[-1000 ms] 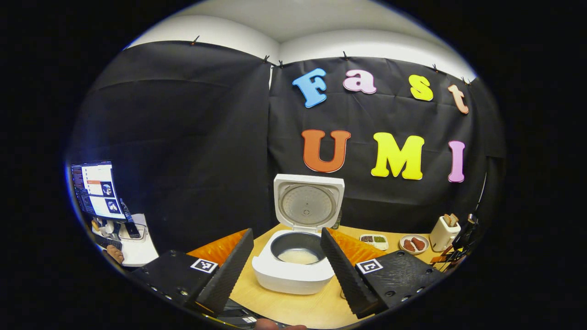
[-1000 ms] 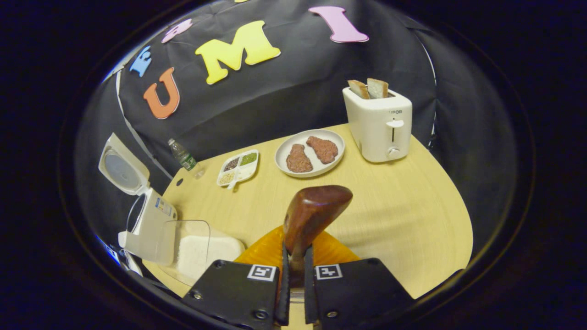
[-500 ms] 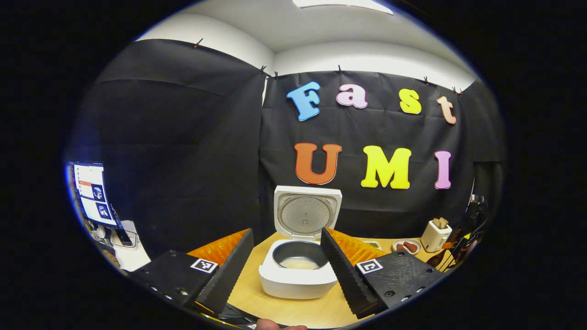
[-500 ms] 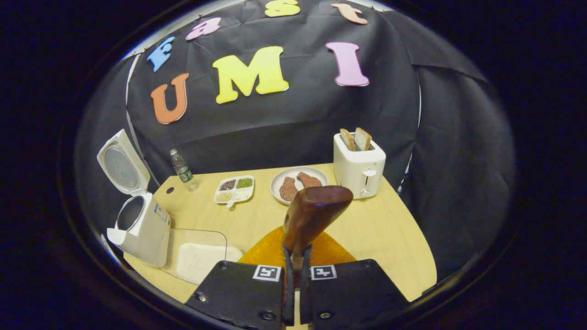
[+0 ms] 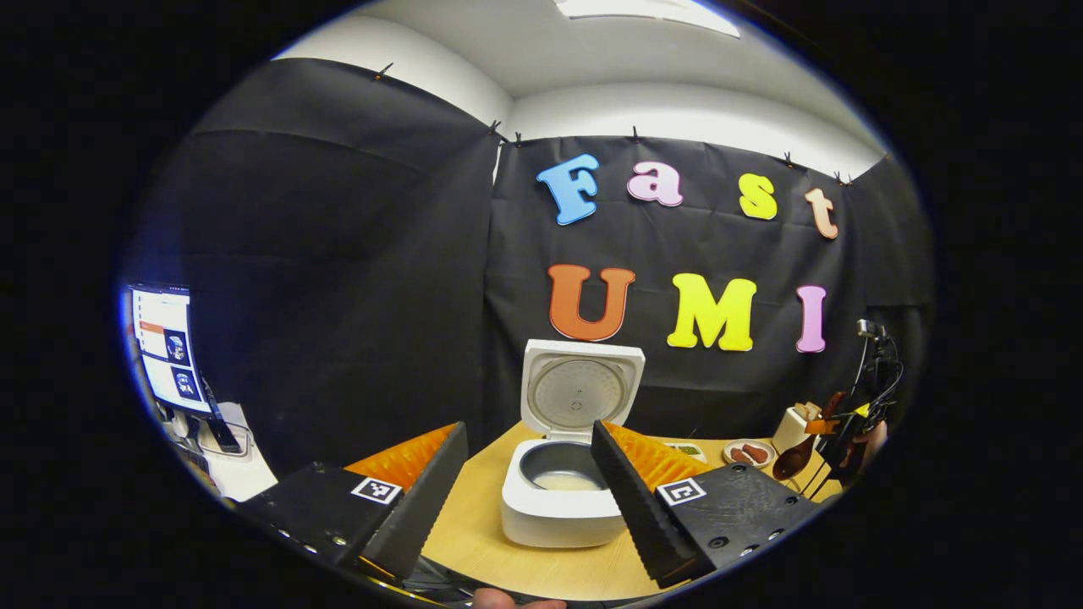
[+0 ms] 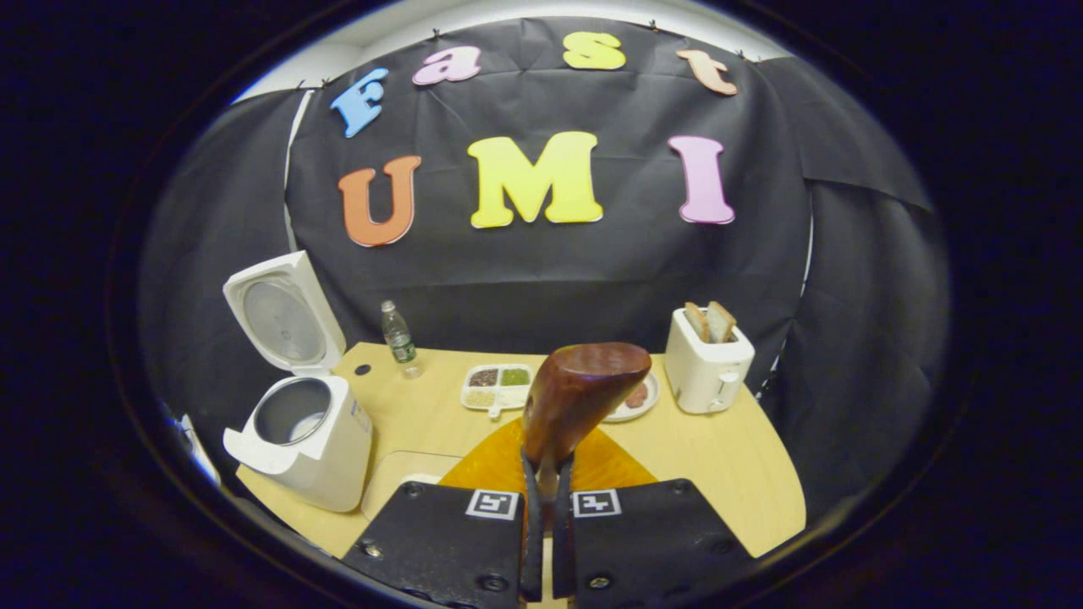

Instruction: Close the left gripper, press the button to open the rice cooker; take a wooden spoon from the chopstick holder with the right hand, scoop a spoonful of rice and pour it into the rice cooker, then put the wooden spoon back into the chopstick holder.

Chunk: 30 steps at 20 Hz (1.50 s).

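The white rice cooker (image 5: 558, 518) stands on the wooden table (image 5: 482, 541) with its lid (image 5: 582, 393) raised and some rice in the pot (image 5: 568, 480). My left gripper (image 5: 529, 433) hangs open in front of it, one finger on each side, touching nothing. In the right gripper view the cooker (image 6: 309, 448) sits at the left. My right gripper (image 6: 546, 474) is shut on the handle of the dark wooden spoon (image 6: 582, 391), whose bowl points up and away, high over the table. In the left gripper view that spoon (image 5: 794, 462) hangs at the far right.
Along the back of the table (image 6: 736, 465) stand a water bottle (image 6: 398, 338), a sectioned dish of grains (image 6: 495, 387), a plate of meat (image 6: 636, 399) and a white toaster with bread (image 6: 709, 365). A clear container (image 6: 404, 478) lies beside the cooker. A monitor (image 5: 165, 347) glows at far left.
My right gripper has risen and drawn back with the spoon, so the table and toaster look smaller and farther. The left gripper stayed open, backing slightly from the cooker.
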### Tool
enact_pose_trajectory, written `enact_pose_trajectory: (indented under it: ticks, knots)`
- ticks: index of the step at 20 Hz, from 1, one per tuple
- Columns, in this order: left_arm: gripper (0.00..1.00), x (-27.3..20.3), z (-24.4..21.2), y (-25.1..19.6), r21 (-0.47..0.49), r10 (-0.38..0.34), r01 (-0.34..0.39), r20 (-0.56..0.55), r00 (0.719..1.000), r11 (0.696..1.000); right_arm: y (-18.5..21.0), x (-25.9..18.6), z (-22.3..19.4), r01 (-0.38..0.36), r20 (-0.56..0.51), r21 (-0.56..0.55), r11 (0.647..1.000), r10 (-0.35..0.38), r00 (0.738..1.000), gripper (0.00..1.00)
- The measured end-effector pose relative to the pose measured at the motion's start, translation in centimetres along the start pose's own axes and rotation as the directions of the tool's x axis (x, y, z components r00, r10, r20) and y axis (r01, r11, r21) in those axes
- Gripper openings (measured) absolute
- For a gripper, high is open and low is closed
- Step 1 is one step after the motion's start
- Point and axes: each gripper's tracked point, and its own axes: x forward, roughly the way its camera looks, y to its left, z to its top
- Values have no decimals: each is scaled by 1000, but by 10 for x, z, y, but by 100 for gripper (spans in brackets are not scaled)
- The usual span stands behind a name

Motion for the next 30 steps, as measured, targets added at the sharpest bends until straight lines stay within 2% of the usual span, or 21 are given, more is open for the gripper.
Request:
enact_pose_trajectory:
  ticks: [4,7,11,14,16,19,21,25,27,30]
  knots:
    - [94,-1,15,27,27,44,-44,-10,999,999,50,31,-41,-34,-51,-46,998,32,998,10]
    - [94,2,28,42,15,79,-79,6,997,997,68,55,-62,-25,-57,-156,987,16,998,10]
    - [94,5,28,56,16,120,-120,1,993,993,77,84,-81,15,-37,-282,959,-27,999,10]
    - [94,9,24,61,18,135,-134,-14,991,991,73,98,-90,67,-1,-389,919,-73,997,10]
    - [94,14,22,61,24,138,-138,-24,990,990,72,107,-103,82,-14,-411,908,-96,995,10]
    - [94,16,21,63,29,142,-141,-30,989,990,73,114,-111,95,-26,-401,911,-115,993,10]
    - [94,15,20,63,29,145,-144,-33,989,989,88,114,-120,51,-60,-364,930,-78,995,10]
    - [94,14,17,60,36,152,-151,-41,988,988,118,106,-134,-40,-148,-198,979,10,989,10]
    - [94,11,13,56,42,148,-146,-47,988,988,132,105,-137,-84,-176,-101,991,65,982,10]
    - [94,7,14,53,42,144,-142,-45,989,989,129,108,-136,-94,-204,34,995,99,974,10]
